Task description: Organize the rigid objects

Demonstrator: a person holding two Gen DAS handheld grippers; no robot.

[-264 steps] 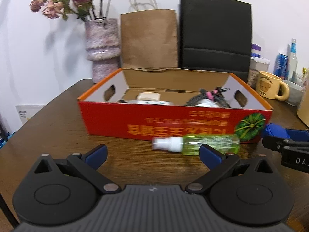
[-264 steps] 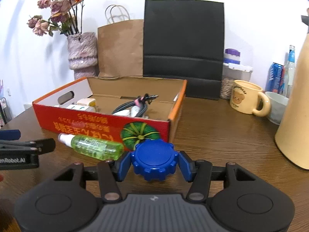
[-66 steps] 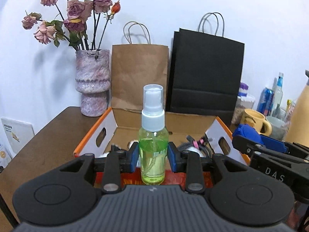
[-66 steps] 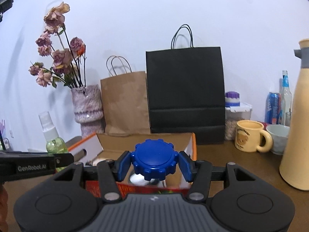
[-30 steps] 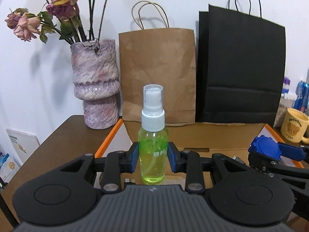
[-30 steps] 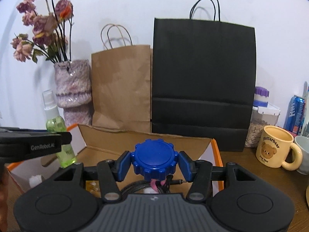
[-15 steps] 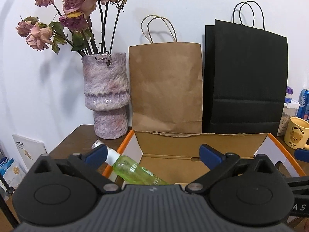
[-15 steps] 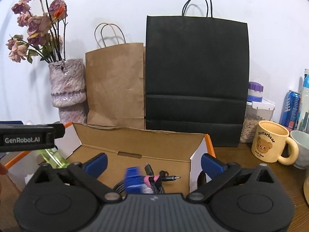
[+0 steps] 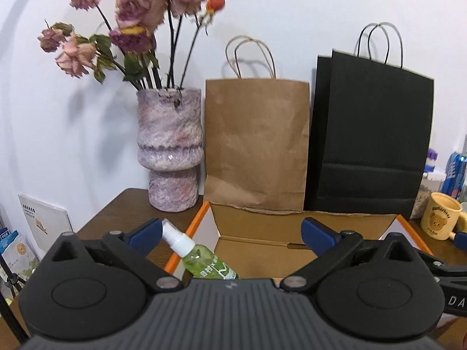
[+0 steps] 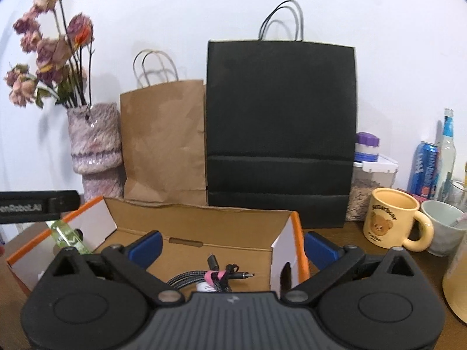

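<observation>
An open cardboard box [image 9: 191,229] with an orange rim stands on the brown table. A green spray bottle [image 9: 204,259] leans tilted at the box's left wall, white nozzle up; the right wrist view shows the bottle [image 10: 66,237] too. My left gripper [image 9: 232,234] hovers open over the box's left end, nothing between its blue pads. My right gripper [image 10: 233,246] is open above the box [image 10: 300,245], over a cable bundle [image 10: 213,277] with a pink tie. The blue knob is out of sight, hidden under the gripper body.
Behind the box stand a pink vase of dried roses [image 9: 170,151], a brown paper bag [image 9: 256,145] and a black paper bag [image 10: 280,134]. To the right are a yellow bear mug [image 10: 388,221], a white cup [image 10: 443,224], a lidded jar [image 10: 372,186], a can [image 10: 423,169] and a bottle [image 10: 448,151].
Both grippers have opened wide. The green bottle dropped out of the left one and tipped against the box's left wall. The blue knob fell from the right one into the box.
</observation>
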